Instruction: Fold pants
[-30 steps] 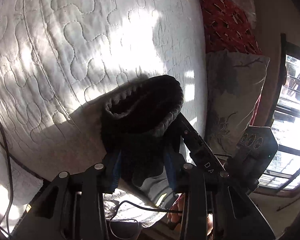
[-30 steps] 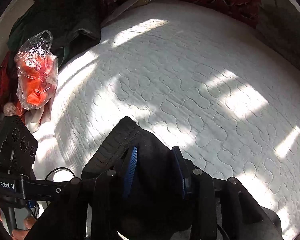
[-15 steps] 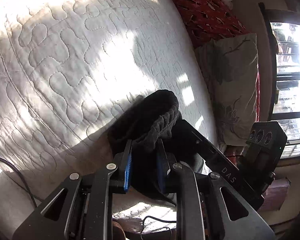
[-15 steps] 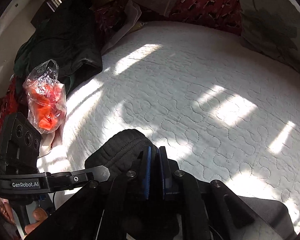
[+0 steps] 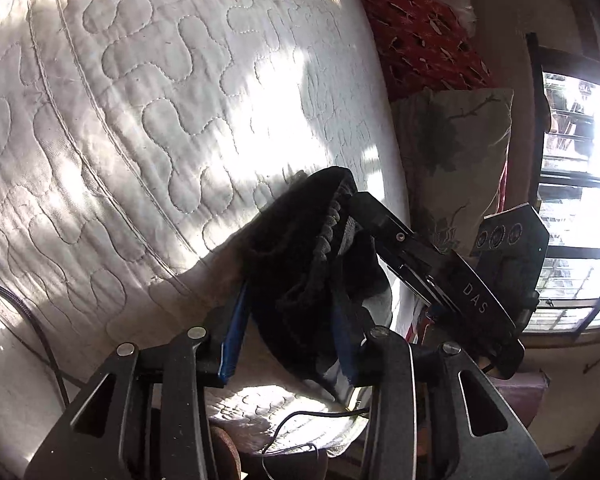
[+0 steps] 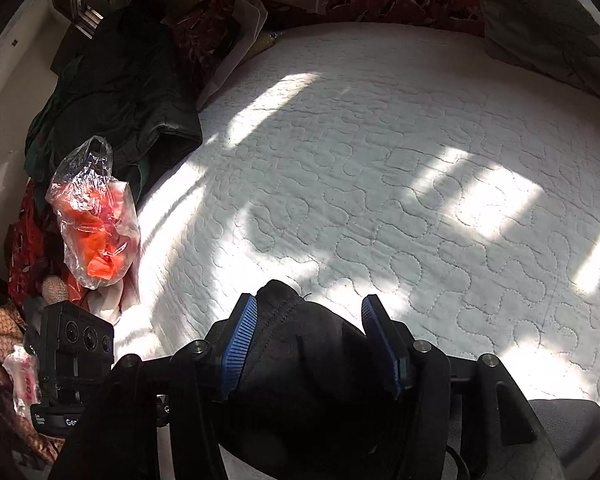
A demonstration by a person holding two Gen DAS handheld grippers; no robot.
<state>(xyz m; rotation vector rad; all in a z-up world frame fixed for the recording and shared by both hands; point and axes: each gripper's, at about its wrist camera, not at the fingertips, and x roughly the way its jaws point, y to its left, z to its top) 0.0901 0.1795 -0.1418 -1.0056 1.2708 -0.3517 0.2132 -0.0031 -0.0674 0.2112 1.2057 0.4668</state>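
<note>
The black pants (image 5: 300, 240) lie bunched at the near edge of the white quilted mattress (image 5: 160, 120), ribbed waistband up. My left gripper (image 5: 290, 312) straddles the bunch. Its jaws are opening, with the cloth loose between the blue pads (image 5: 234, 332) and a sliver of mattress showing beside the left one. In the right wrist view the pants (image 6: 300, 380) fill the gap of my right gripper (image 6: 310, 308). Its jaws are also opening, and the pads (image 6: 240, 344) stand wide on either side of the fabric. The right gripper's black body (image 5: 440, 280) crosses just right of the waistband.
Pillows (image 5: 456, 152) and a red patterned cloth (image 5: 420, 32) line the far side. A heap of dark clothes (image 6: 120, 92) and a clear bag of orange items (image 6: 96, 224) lie at the mattress's left edge. A window (image 5: 572, 200) is on the right. A cable (image 5: 28, 312) runs at lower left.
Half a second ago both pairs of jaws were pinched narrow on the pants. Both have since spread apart, the right pair much wider. Both views have rolled a little.
</note>
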